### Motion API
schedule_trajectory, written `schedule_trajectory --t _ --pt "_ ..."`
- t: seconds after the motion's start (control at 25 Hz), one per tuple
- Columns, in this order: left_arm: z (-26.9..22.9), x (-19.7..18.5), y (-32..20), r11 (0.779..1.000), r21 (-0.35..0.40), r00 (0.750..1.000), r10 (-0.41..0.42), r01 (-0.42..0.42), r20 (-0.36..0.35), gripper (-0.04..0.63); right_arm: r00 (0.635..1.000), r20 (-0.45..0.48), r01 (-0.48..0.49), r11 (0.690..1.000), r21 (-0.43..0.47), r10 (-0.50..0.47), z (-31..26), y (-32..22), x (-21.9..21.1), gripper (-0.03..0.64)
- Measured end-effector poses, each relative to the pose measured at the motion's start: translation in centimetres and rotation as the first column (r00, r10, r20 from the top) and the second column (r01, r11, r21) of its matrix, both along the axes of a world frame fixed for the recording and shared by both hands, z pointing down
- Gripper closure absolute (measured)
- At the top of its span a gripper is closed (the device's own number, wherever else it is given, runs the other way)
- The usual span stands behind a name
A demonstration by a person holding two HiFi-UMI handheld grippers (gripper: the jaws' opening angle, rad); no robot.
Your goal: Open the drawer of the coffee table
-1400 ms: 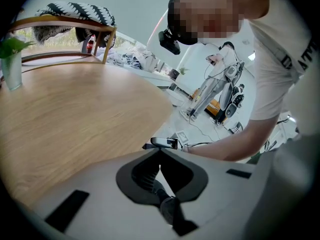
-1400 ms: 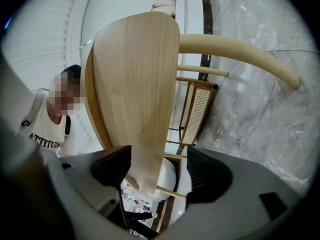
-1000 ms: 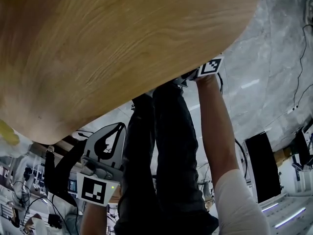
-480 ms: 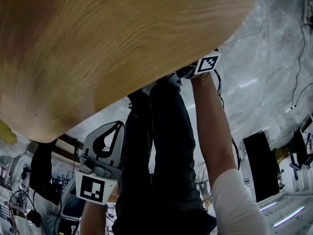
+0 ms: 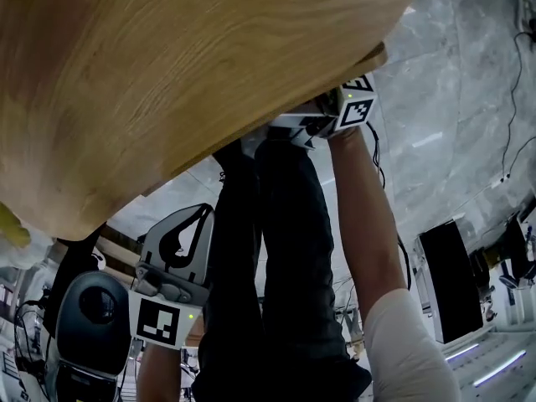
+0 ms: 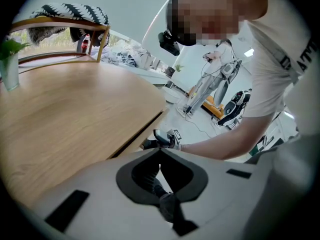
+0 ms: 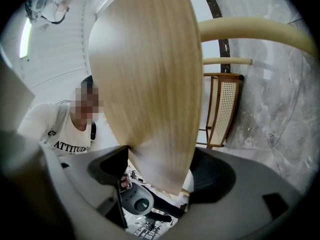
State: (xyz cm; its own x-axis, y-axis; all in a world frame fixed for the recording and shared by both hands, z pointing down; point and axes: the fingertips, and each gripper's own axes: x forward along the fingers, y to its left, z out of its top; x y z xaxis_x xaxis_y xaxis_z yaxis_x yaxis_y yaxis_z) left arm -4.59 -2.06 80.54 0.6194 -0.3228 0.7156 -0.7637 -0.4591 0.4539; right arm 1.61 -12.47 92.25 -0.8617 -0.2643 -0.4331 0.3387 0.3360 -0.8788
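The coffee table's oak top [image 5: 167, 74] fills the upper left of the head view. A thin wooden drawer edge [image 5: 374, 59] sticks out from under its right rim. My right gripper [image 5: 303, 129], with its marker cube [image 5: 358, 107], is pressed against that rim. In the right gripper view the wooden drawer front [image 7: 150, 84] runs between the jaws of the right gripper [image 7: 157, 170], which is shut on it. My left gripper [image 5: 201, 216] hangs low and apart from the table, shut on nothing. Over the left gripper [image 6: 160, 154], the right gripper [image 6: 163, 139] shows at the table edge.
My dark-trousered legs [image 5: 276, 266] stand between the two grippers. A grey round device [image 5: 92, 316] sits at the lower left and a black box [image 5: 444, 283] on the marble floor at the right. A cane-backed chair [image 7: 222, 109] stands past the table. A plant in a glass [image 6: 9, 64] rests on the top.
The drawer edge has come out from under the table's right rim. My right gripper has moved a little toward me with it. The left gripper has held its place.
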Motion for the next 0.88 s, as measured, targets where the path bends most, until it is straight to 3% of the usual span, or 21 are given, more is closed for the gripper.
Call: schedule_trajectory --t 0.2,0.88 --pt "-0.5 0.2 1.6 1.0 -0.005 1.0 0.016 -0.016 -0.01 0.575 1.0 -0.007 0.012 1.0 -0.008 -0.012 -0.6 3.0 0.9 0.221" --pt "0.8 0.9 4.6 0.994 -0.027 0.994 0.106 -0.106 -0.002 0.575 0.999 -0.004 -0.047 0.996 -0.069 0.047 -0.3 5.8 2.7 0.221"
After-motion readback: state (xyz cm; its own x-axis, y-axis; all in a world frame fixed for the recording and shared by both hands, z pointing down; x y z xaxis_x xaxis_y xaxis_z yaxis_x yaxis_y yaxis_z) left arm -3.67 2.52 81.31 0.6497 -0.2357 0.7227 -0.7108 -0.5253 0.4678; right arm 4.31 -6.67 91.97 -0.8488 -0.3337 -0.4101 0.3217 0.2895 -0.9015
